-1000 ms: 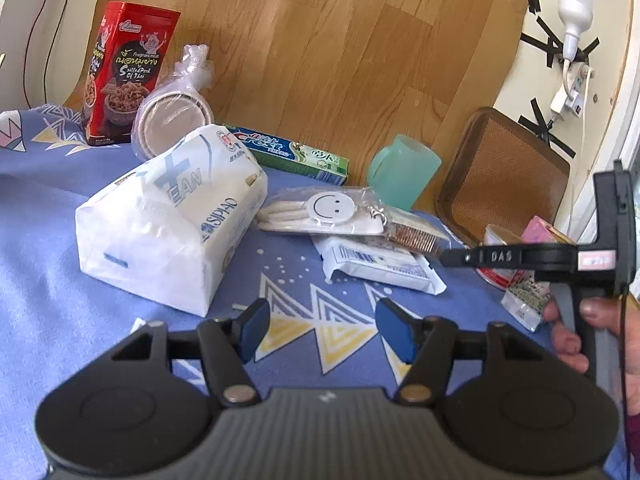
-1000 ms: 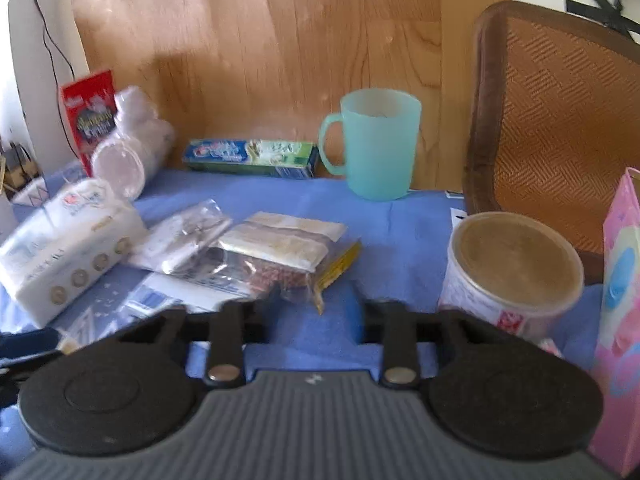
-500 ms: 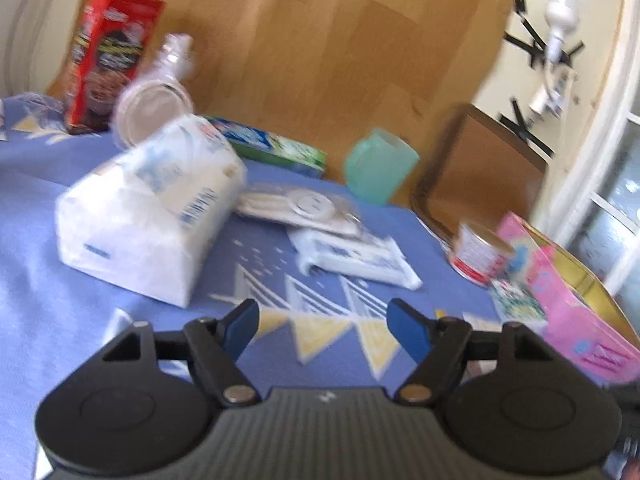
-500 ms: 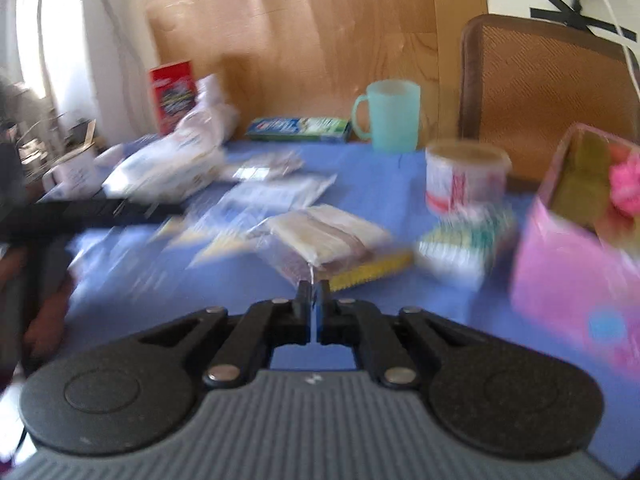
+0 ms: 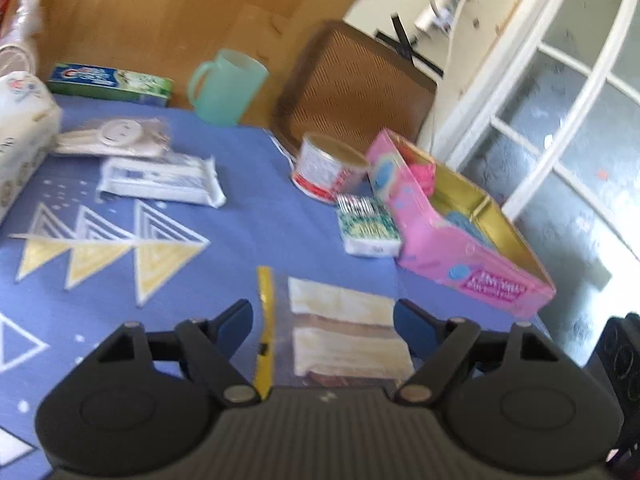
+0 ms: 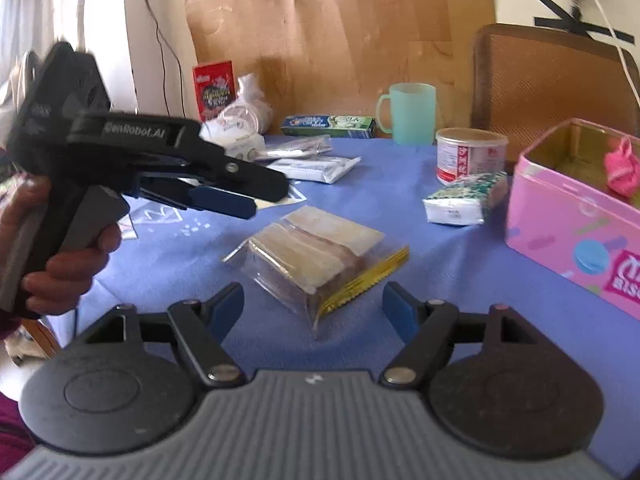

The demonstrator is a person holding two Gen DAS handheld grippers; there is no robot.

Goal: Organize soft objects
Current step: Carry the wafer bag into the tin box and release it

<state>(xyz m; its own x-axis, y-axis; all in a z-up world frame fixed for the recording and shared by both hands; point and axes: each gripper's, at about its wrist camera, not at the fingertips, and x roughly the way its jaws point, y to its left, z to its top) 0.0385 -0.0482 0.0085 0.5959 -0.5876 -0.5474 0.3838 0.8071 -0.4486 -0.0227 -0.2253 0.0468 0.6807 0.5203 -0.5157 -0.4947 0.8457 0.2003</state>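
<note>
Left gripper: we see its blue pads spread wide, having just been opening; the bag lies on the cloth between them, not pinched.
Right gripper: jaws have just sprung wide apart, nothing in them; the bag sits just ahead.
Clear bag: crinkly transparent plastic with a yellow zip strip, flat and roughly square, holding pale folded cloths, which we count as two or three, though blur makes this uncertain. It lies on the tablecloth near the front edge, left of the pink box.
Pink box: open rectangular tin, gold inside; one pink soft item rests in it.
Tissue packet: one, soft, green-patterned, beside the box.
Can: one, round, red-and-white.
Mug: one, mint plastic.
Tablecloth: blue fabric with triangle print.
Hand: grips the left tool's handle.
</note>
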